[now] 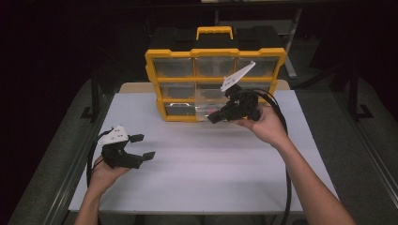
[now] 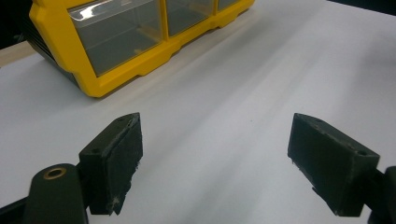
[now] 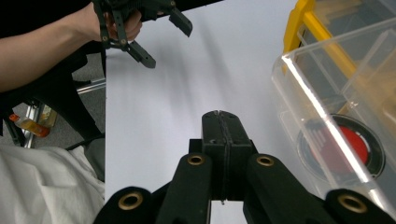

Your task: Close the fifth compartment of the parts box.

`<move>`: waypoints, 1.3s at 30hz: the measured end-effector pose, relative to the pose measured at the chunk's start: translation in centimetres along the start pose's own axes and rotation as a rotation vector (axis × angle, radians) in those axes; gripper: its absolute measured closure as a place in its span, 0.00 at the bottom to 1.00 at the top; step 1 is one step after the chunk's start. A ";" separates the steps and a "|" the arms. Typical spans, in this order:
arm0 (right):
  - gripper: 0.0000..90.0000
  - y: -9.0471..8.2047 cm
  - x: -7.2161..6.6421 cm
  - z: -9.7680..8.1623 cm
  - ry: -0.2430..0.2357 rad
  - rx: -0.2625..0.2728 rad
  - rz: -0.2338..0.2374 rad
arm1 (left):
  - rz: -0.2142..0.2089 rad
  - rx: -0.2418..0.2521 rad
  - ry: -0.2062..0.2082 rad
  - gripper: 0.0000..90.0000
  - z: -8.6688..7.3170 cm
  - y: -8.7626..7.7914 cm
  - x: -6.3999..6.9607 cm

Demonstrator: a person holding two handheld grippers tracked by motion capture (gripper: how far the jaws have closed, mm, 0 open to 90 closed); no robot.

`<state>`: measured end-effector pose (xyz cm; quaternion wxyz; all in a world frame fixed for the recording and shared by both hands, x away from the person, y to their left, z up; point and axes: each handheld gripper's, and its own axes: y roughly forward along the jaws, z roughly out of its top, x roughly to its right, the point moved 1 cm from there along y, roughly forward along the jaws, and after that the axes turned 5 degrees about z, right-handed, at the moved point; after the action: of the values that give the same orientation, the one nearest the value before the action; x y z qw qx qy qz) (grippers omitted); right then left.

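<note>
clear drawer (image 3: 336, 107) — pulled partway out of the bottom row of the yellow organizer (image 1: 155, 75), which stands upright at the far middle of the white table (image 1: 197, 164). in the right gripper view a round red and black object (image 3: 348, 147) lies inside the drawer, seen through its clear wall. right gripper (image 1: 213, 117) is just in front of that open drawer, jaws clenched flat against each other with nothing between them; whether the tips touch the drawer i cannot tell. left gripper (image 1: 143, 146) sits low over the near left part of the table, well apart from the organizer — jaws released wide, bare tabletop between the pads (image 2: 116, 158).
</note>
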<state>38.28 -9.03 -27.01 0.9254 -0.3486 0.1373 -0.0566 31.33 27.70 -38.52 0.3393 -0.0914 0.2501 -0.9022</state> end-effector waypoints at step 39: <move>0.99 2.1 1.2 -2.3 -0.008 -0.002 -0.027 | -0.001 -0.006 0.009 0.20 0.1 0.2 0.0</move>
<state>38.77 -9.11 -30.28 0.9247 -0.3516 0.1290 -0.0676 31.46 27.48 -38.56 0.3377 -0.0884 0.2544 -0.9019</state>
